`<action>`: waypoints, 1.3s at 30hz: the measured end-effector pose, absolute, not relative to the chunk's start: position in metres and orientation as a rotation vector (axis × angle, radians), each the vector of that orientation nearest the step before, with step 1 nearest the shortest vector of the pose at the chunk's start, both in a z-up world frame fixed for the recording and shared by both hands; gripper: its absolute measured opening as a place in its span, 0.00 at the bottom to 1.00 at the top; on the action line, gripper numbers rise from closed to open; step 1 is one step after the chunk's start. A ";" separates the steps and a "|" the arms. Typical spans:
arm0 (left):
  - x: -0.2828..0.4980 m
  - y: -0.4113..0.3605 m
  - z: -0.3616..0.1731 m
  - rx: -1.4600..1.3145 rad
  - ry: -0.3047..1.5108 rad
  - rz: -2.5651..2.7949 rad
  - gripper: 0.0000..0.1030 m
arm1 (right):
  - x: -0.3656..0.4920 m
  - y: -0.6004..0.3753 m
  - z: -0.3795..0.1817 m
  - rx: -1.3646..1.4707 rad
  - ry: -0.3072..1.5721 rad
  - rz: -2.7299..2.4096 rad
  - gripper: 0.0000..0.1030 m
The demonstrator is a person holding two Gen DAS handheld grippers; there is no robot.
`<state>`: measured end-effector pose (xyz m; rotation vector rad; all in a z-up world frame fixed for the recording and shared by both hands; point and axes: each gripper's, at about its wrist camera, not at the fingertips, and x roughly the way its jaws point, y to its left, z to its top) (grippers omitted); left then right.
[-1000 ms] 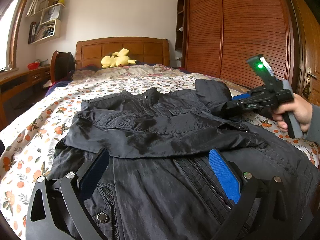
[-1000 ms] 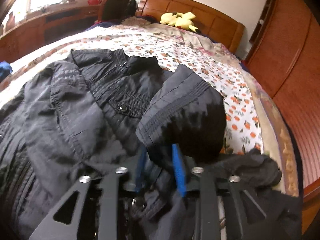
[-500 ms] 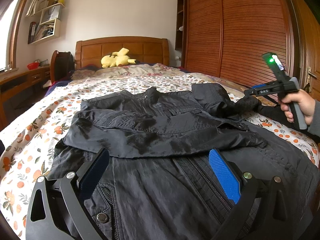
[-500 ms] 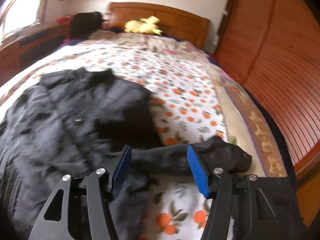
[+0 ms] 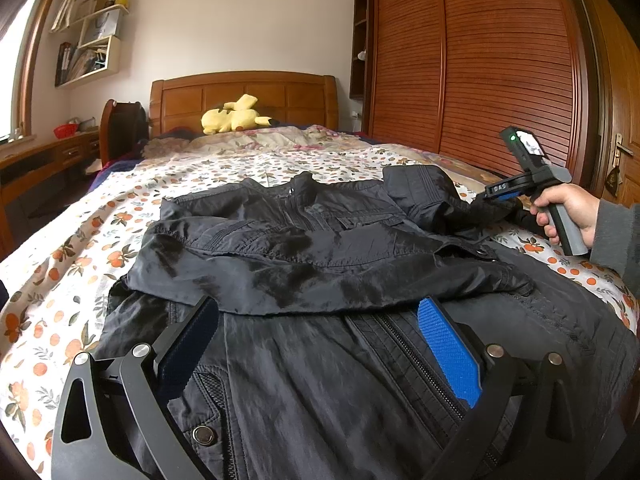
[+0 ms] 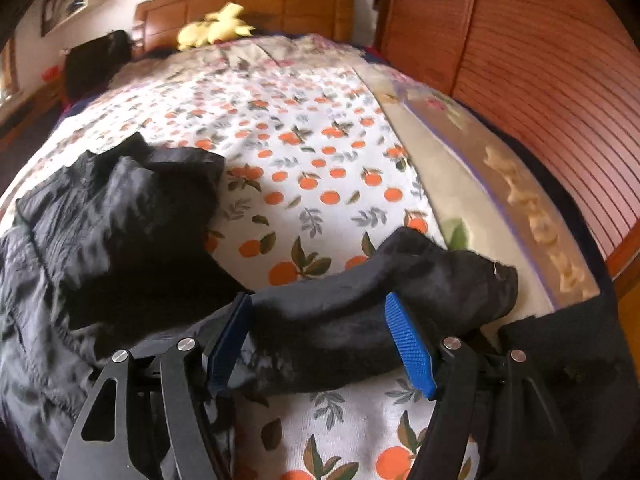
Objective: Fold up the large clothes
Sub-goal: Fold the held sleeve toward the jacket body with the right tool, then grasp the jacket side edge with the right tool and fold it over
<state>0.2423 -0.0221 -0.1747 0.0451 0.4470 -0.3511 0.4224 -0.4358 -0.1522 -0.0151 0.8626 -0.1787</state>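
Observation:
A large black jacket [image 5: 320,264] lies front up on the bed, one sleeve folded across its chest. My left gripper [image 5: 316,320] is open and empty, low over the jacket's lower front by the zipper. My right gripper [image 6: 320,316] is open, its blue pads either side of the jacket's other sleeve [image 6: 380,292], which lies across the sheet toward the bed's right edge. In the left wrist view the right gripper [image 5: 500,196] is held at the jacket's right side.
The bed has an orange-print sheet [image 6: 320,152], a wooden headboard [image 5: 244,96] and a yellow plush toy [image 5: 232,118] at the far end. A wooden wardrobe [image 5: 500,60] runs along the right. A desk [image 5: 40,160] and chair stand at the left.
My right gripper let go of the sleeve's folded part, opened, and moved right and back to the sleeve lying on the sheet. The left gripper has not moved.

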 end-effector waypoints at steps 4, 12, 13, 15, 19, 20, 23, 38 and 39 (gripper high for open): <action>0.242 -0.022 -0.175 0.046 0.447 -0.351 0.98 | 0.429 -0.440 -0.163 0.008 0.900 -0.221 0.34; 0.241 -0.021 -0.175 0.045 0.450 -0.342 0.98 | 0.399 -0.424 -0.125 -0.008 0.732 -0.107 0.00; 0.241 -0.020 -0.174 0.045 0.453 -0.347 0.98 | 0.391 -0.419 -0.114 -0.014 0.701 -0.087 0.00; 0.239 -0.016 -0.172 0.038 0.457 -0.349 0.97 | 0.381 -0.409 -0.097 -0.031 0.662 -0.055 0.00; 0.233 -0.010 -0.168 0.036 0.473 -0.350 0.98 | 0.353 -0.374 -0.061 -0.071 0.587 0.052 0.00; 0.230 -0.009 -0.166 0.042 0.470 -0.345 0.98 | 0.347 -0.366 -0.056 -0.081 0.575 0.075 0.00; 0.220 -0.006 -0.161 0.054 0.455 -0.338 0.98 | 0.329 -0.331 -0.042 -0.113 0.539 0.165 0.00; 0.194 0.013 -0.150 0.045 0.442 -0.325 0.97 | 0.281 -0.225 -0.083 -0.175 0.663 0.349 0.01; 0.192 0.015 -0.149 0.040 0.443 -0.325 0.98 | 0.278 -0.225 -0.084 -0.173 0.666 0.344 0.01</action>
